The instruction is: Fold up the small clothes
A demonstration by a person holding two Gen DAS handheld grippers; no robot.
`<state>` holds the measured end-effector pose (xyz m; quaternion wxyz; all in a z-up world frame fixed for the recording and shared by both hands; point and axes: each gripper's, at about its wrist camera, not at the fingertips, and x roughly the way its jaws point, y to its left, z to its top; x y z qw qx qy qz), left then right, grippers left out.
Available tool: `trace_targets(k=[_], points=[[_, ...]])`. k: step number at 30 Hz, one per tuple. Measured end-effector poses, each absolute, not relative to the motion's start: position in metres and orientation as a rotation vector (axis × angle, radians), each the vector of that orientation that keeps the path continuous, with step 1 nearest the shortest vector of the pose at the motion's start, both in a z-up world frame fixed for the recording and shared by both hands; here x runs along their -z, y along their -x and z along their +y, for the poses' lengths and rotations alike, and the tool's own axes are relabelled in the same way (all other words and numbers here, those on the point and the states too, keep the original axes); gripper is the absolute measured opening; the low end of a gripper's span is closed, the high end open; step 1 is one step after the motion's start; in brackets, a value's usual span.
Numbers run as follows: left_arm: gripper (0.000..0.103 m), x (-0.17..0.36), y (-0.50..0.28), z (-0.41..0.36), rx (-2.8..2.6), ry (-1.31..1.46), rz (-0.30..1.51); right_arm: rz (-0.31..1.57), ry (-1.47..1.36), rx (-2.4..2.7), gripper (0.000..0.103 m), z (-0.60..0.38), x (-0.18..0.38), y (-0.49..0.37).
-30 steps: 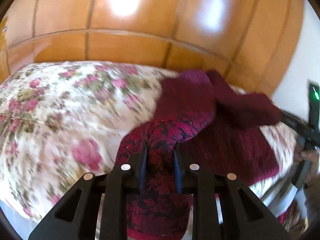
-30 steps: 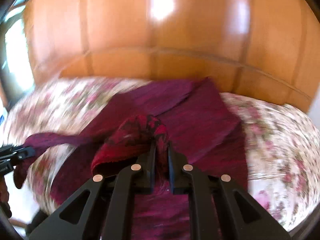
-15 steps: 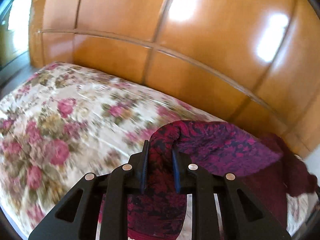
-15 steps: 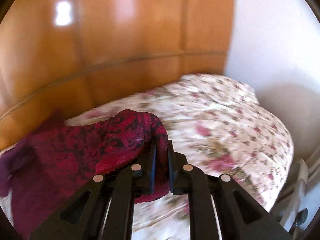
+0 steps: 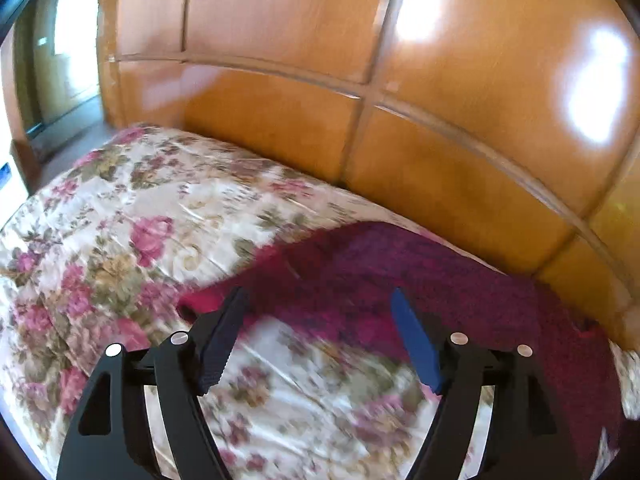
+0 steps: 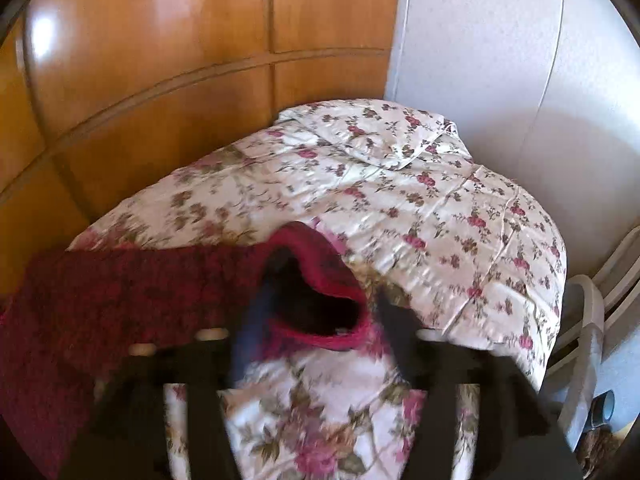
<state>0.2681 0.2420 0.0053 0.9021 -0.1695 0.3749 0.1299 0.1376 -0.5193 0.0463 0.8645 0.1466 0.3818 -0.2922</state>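
A dark red patterned garment [image 5: 420, 280] lies spread on the floral bedspread [image 5: 120, 220], along the wooden panel. My left gripper [image 5: 320, 340] is open and empty, its fingers just in front of the garment's near edge. In the right wrist view the garment [image 6: 140, 292] lies at the left, with a rolled opening [image 6: 316, 300] at its end. My right gripper [image 6: 320, 340] is open, blurred by motion, its fingers on either side of that opening.
A glossy wooden panel wall [image 5: 400, 120] runs behind the bed. A pillow [image 6: 368, 132] lies at the bed's far end by a white wall [image 6: 500, 60]. A white plastic chair [image 6: 592, 320] stands at the right. A window [image 5: 60, 40] is at the far left.
Both grippers have opened and let go of the garment, which now lies on the bedspread. Both have drawn back from the cloth.
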Motion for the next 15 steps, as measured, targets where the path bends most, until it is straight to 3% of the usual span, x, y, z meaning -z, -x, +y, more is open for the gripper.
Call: trace_targets(k=[5, 15], points=[[0.074, 0.019, -0.203, 0.189, 0.089, 0.371, 0.866, 0.883, -0.423, 0.311, 0.076, -0.465, -0.027, -0.098], [0.074, 0.089, -0.079, 0.117, 0.546, 0.656, 1.067, 1.074, -0.621, -0.118, 0.076, -0.367, 0.034, -0.021]])
